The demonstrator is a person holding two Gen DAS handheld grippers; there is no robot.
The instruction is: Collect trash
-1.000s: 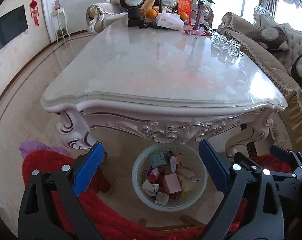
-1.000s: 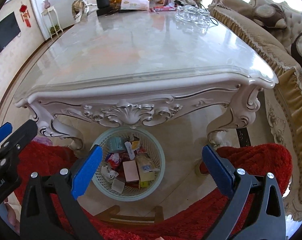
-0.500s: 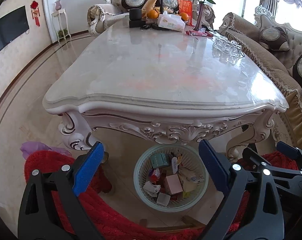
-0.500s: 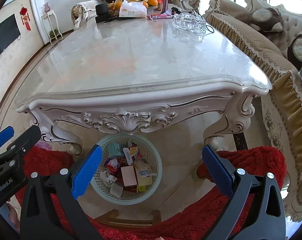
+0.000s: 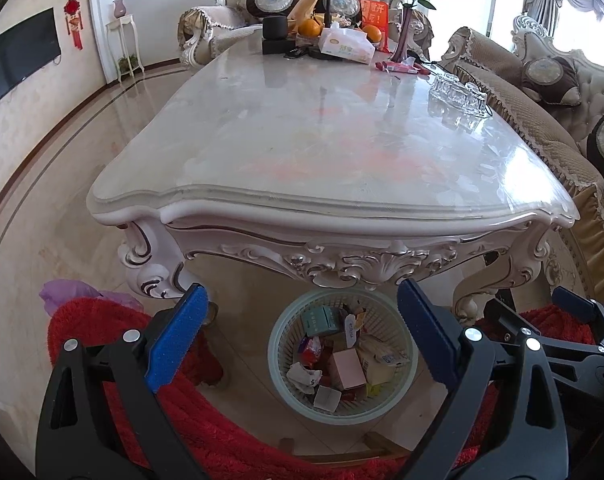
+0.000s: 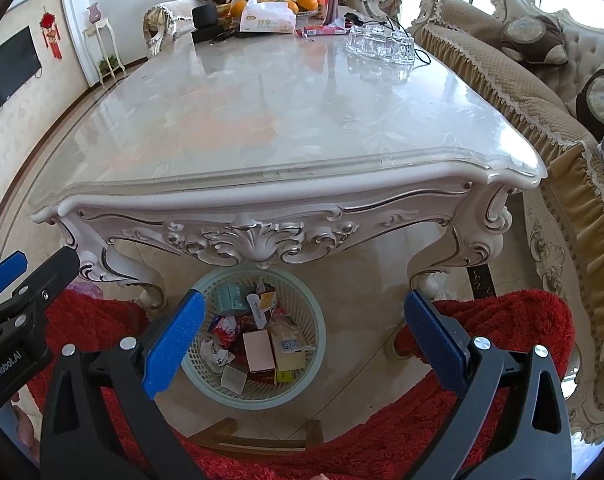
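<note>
Left wrist view: left gripper wide open, holds nothing; right gripper same. Trash basket below both, ready for drops.

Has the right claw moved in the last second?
Yes. The right claw has pulled back and up: the ornate white marble-topped table now sits lower in its view, the round pale-green plastic wastebasket likewise.

Both cameras sit low at the near end of the table, facing along its length. The left view stands left of the right one; both share the basket beneath, close below
</note>
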